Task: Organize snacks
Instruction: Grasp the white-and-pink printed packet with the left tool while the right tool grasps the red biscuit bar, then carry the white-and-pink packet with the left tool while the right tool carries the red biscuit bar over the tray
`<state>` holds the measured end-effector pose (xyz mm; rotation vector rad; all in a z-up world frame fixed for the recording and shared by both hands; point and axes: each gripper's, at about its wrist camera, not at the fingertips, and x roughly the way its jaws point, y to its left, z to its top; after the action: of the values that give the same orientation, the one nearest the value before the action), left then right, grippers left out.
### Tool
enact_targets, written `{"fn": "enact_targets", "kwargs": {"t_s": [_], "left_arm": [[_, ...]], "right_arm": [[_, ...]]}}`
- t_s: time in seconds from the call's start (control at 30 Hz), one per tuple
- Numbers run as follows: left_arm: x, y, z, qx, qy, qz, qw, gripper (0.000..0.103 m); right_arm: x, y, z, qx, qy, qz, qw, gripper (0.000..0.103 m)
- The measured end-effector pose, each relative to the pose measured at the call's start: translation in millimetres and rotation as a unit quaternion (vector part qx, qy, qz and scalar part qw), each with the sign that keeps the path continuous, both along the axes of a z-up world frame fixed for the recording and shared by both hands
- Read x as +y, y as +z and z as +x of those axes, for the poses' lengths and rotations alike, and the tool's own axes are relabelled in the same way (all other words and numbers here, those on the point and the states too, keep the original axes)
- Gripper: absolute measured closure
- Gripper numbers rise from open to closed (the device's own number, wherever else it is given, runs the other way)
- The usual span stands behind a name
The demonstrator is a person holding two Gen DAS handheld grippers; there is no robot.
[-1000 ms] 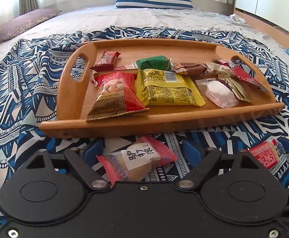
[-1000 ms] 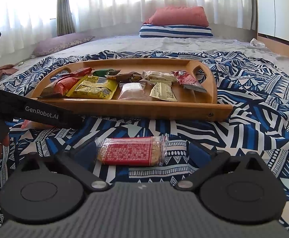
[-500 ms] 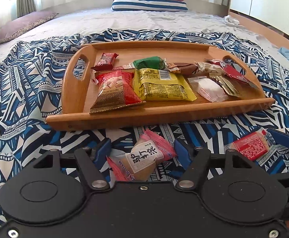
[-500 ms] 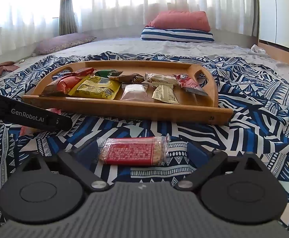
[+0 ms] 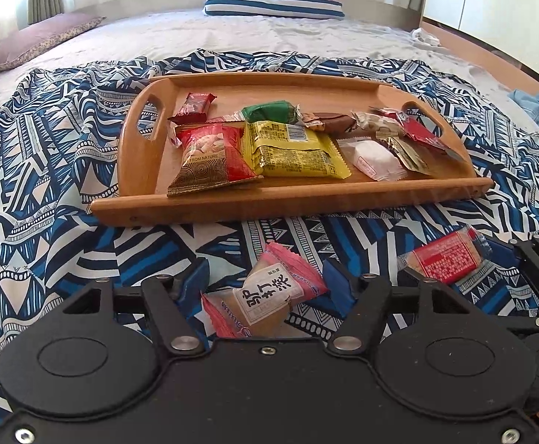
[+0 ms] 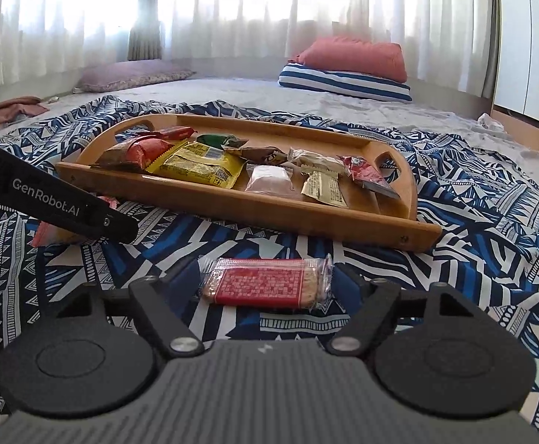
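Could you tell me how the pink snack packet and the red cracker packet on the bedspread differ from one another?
The pink snack packet is opaque pink with large black characters on a pale label; the red cracker packet is clear wrap with a red label over visible crackers. The pink one lies askew, the red one square to its gripper. The pink one sits between the left gripper, the red one between the right gripper, whose jaws have been closing. Both lie before the wooden tray.
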<state>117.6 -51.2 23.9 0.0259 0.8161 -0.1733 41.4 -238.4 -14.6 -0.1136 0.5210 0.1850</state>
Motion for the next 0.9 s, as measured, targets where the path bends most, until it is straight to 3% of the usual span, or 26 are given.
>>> {"fn": "enact_targets", "kwargs": {"t_s": [0.13,0.9], "left_arm": [[-0.8,2.3,-4.5,-0.001,-0.002,0.004,1.0000,0.038],[-6.2,41.7,1.5,-0.032,-0.020,-0.011,0.9992,0.039]], "right_arm": [[2.8,2.2,-2.7,-0.009,-0.005,-0.010,1.000,0.038],[-20.3,51.8,0.3,-0.043,-0.052,0.033,0.997,0.039]]}}
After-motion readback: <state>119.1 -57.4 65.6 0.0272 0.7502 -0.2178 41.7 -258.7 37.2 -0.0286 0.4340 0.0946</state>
